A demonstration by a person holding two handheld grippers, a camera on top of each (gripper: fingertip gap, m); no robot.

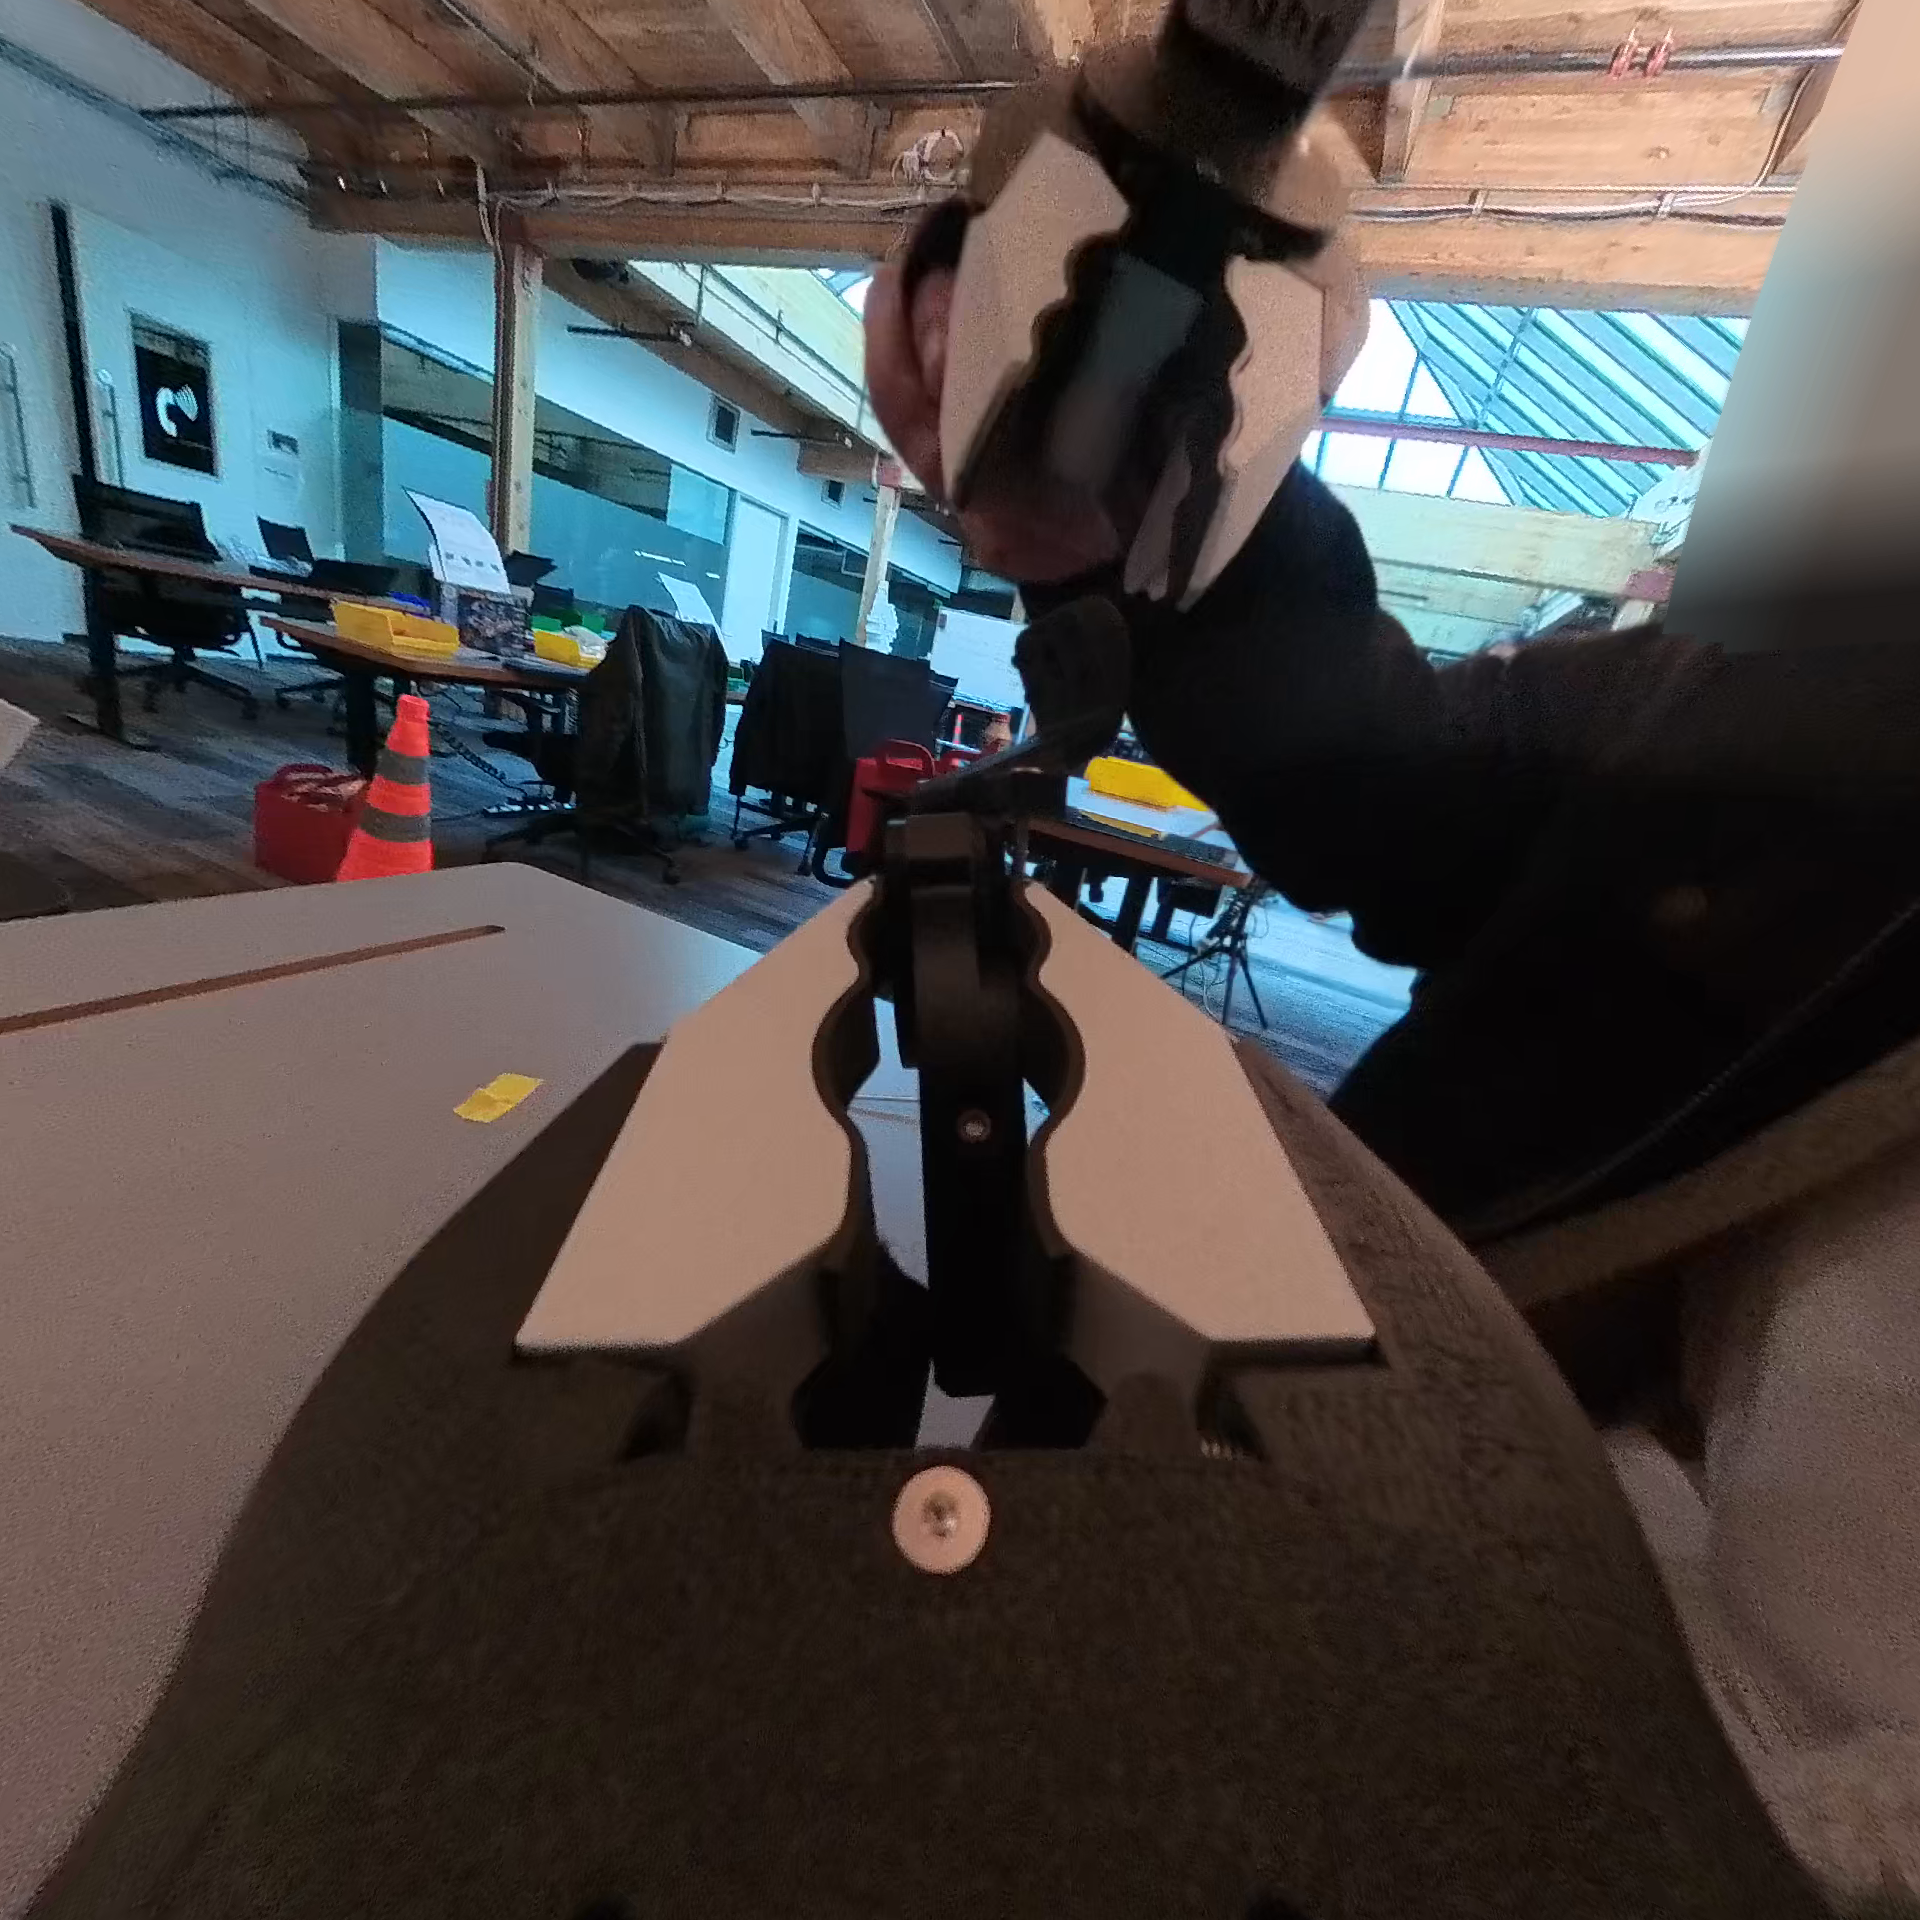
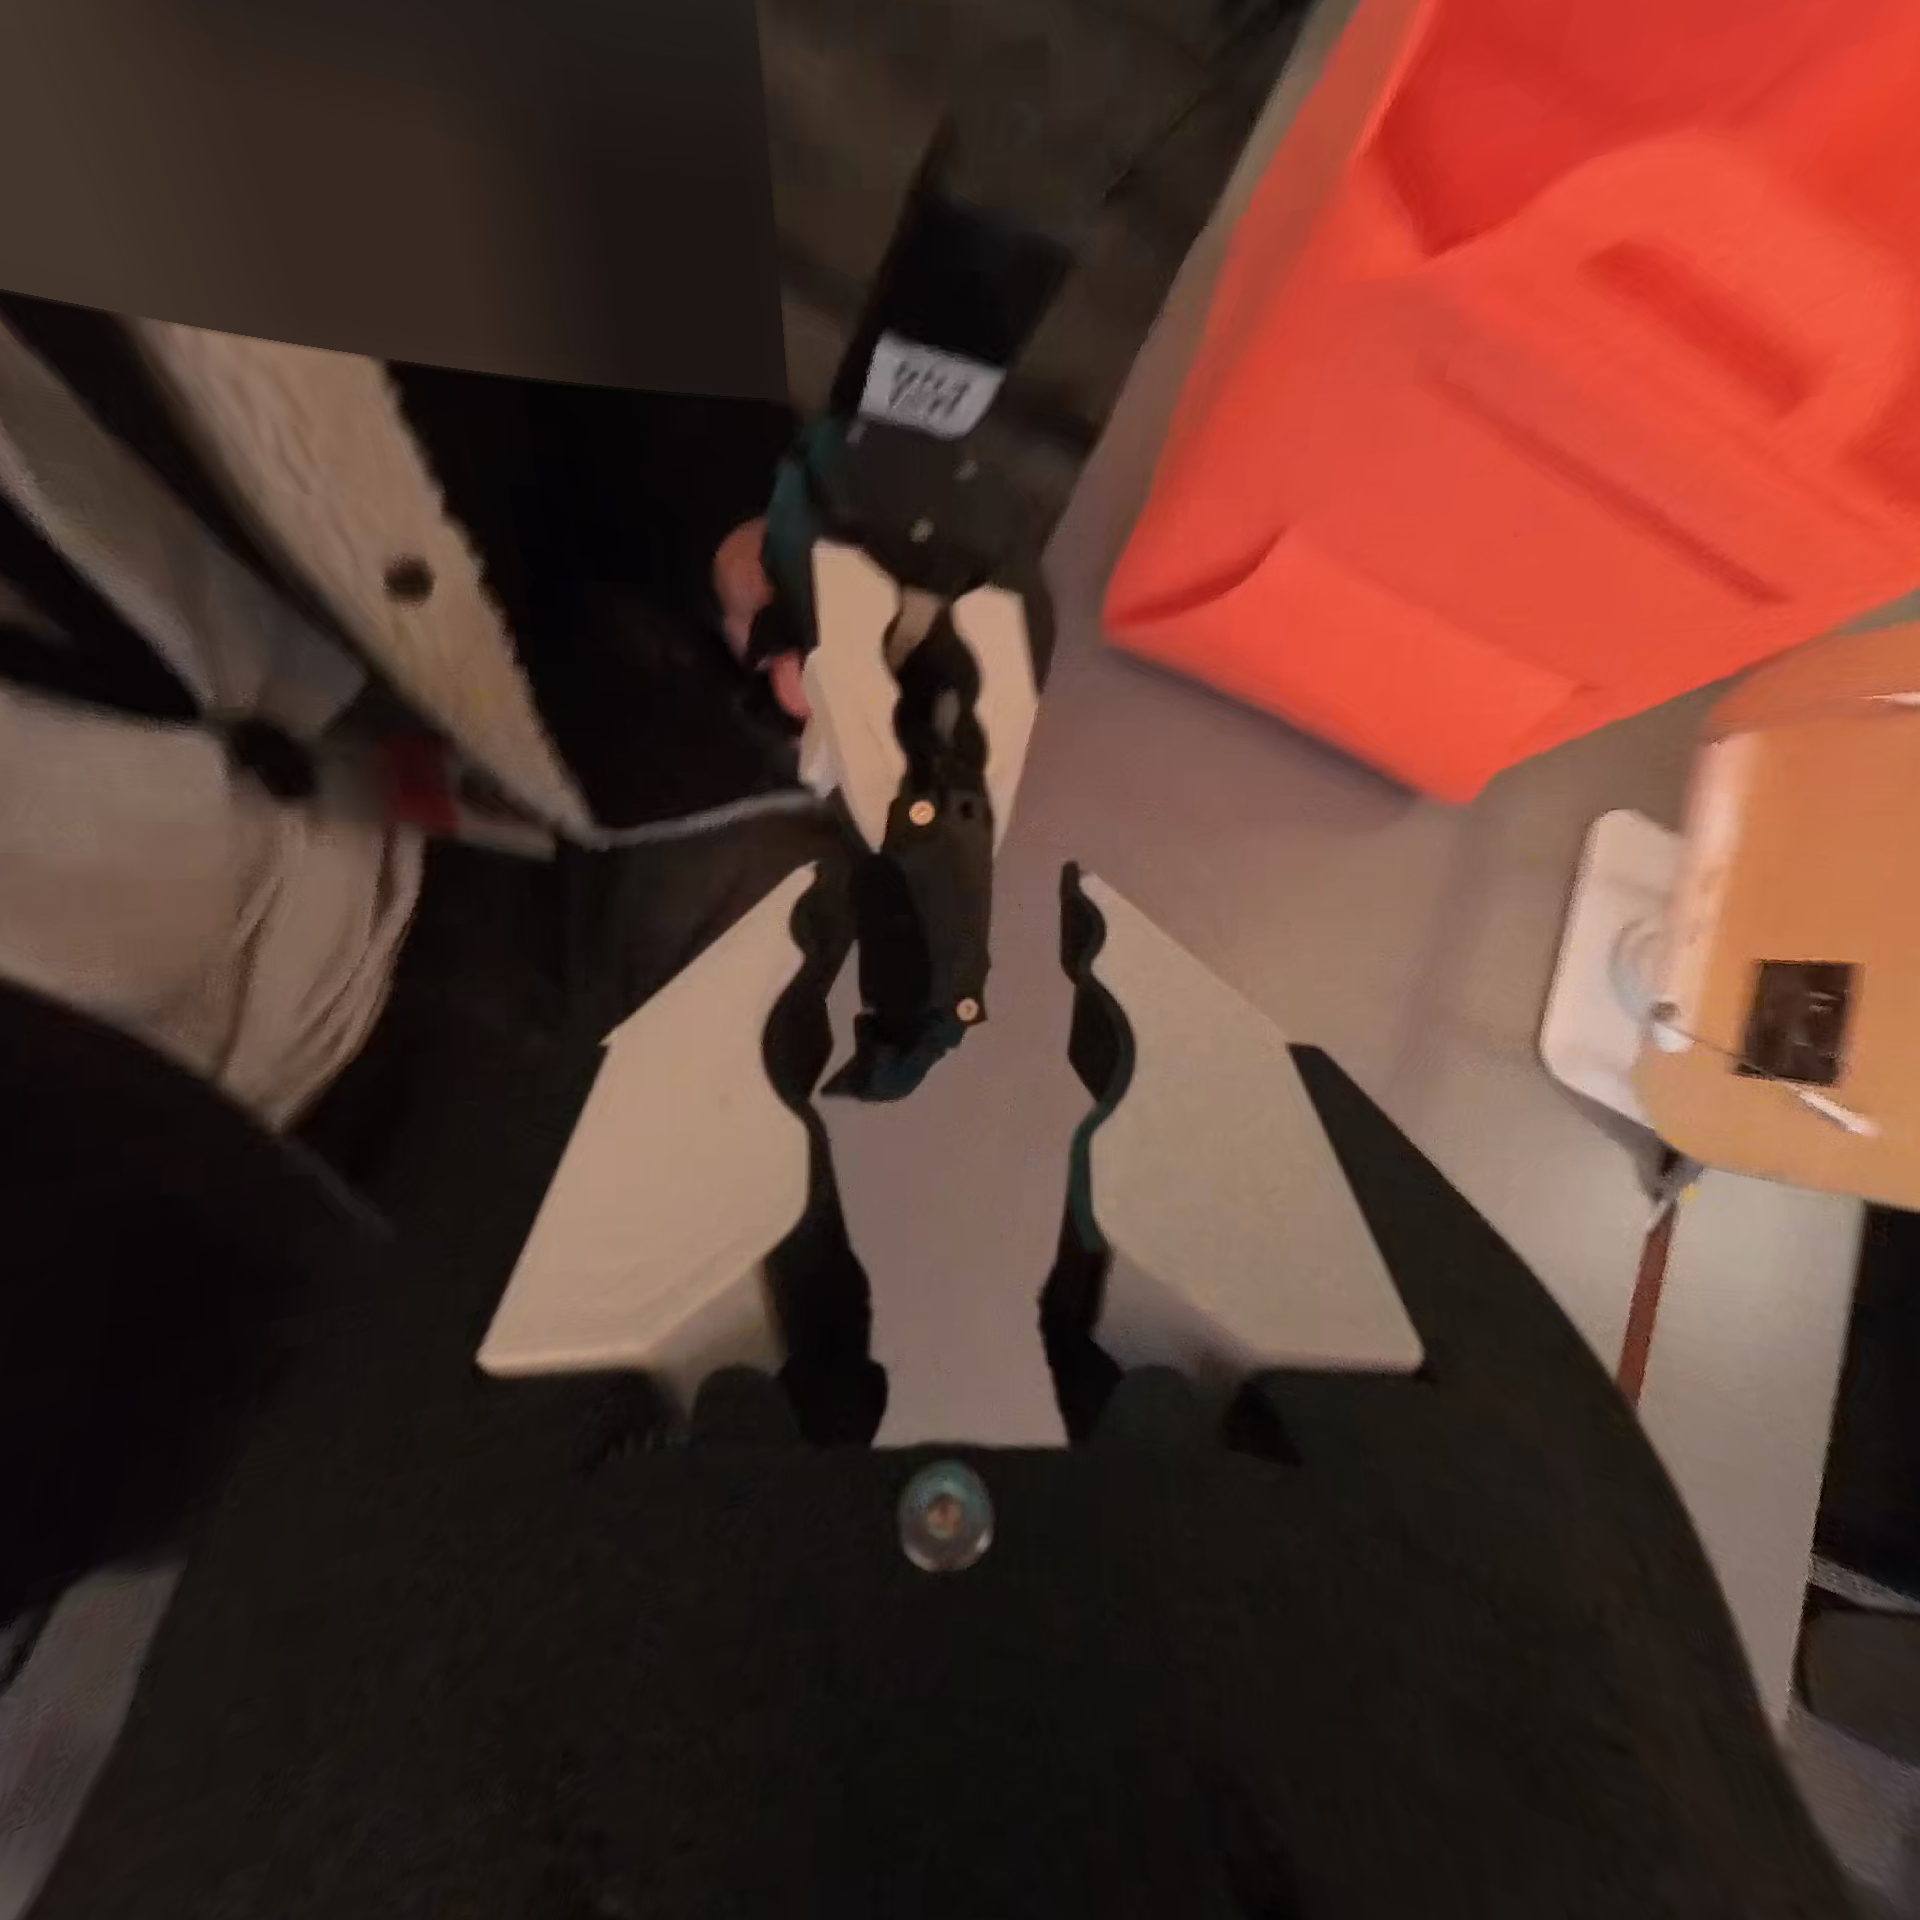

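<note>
My left gripper (image 1: 951, 904) is shut on a black jointed plastic tool (image 1: 961, 1049) with small screws. The tool lies lengthwise between its fingers and sticks out past the tips. In the right wrist view the left gripper (image 2: 920, 769) comes in from the top, held by a hand, and holds the same black tool (image 2: 925, 935). The tool's free end hangs between the fingertips of my right gripper (image 2: 940, 883), close to the left finger. The right gripper's jaws stand wide apart and hold nothing. In the left wrist view the right gripper (image 1: 1091, 509) is above, pointing down towards the tool.
A grey table (image 1: 260, 1195) with a yellow tape piece (image 1: 499, 1096) lies below. A person's dark sleeve (image 1: 1455, 779) is at the right. An orange container (image 2: 1507, 416) and a yellow-orange box (image 2: 1808, 935) stand to the right. An orange cone (image 1: 395, 800), desks and chairs are behind. Across from one pair of fingers to the other is roughly 7 cm.
</note>
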